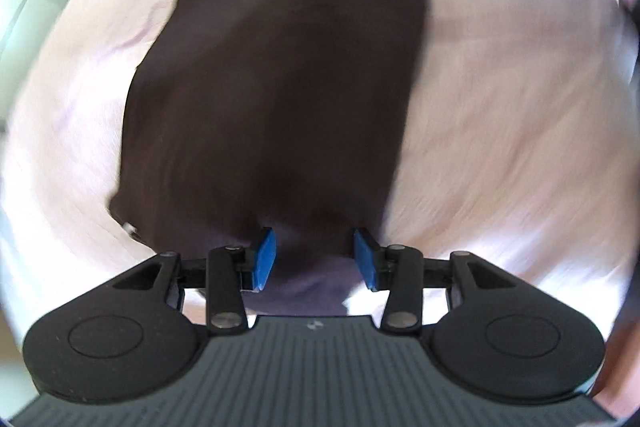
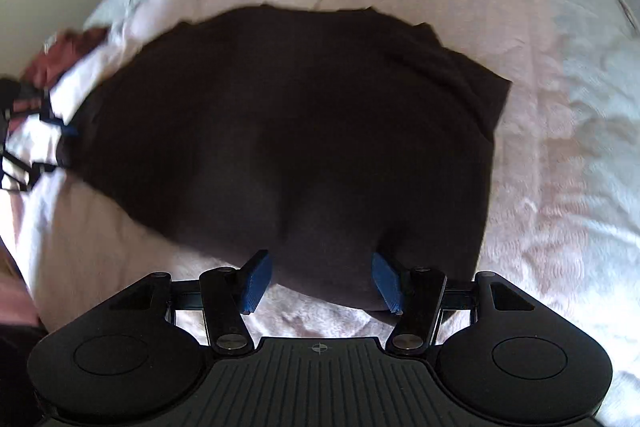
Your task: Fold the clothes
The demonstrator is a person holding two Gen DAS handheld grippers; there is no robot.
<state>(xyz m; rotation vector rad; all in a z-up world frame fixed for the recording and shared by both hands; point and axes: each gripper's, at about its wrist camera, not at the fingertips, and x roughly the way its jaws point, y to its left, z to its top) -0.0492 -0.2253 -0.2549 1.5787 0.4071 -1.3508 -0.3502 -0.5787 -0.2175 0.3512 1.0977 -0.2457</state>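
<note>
A dark brown garment (image 2: 288,131) is lying spread on a pale pink bedcover (image 2: 560,187), its cloth mostly flat with a few soft folds near its right edge in the right wrist view. The right gripper (image 2: 322,281) is hovering at the near edge of the garment with its two blue pads (image 2: 256,281) standing wide apart, released, and nothing is sitting clamped between them; the garment's near hem is lying in the gap below the pads, and whether they are touching the cloth cannot be told. At the far left of that same view the left gripper (image 2: 60,147) is showing small, its black linkage and a blue tip sitting just at the garment's left edge, with a hand (image 2: 44,63) behind it. In the left wrist view the left gripper (image 1: 315,259) is likewise standing with its blue pads (image 1: 264,259) parted and released, the dark brown garment (image 1: 280,87) stretching away from them toward the far side, and a lighter fold of the cloth lying between and under the fingers. The bedcover (image 1: 500,127) is flanking the garment on both sides, and much of this view is blurred.
</note>
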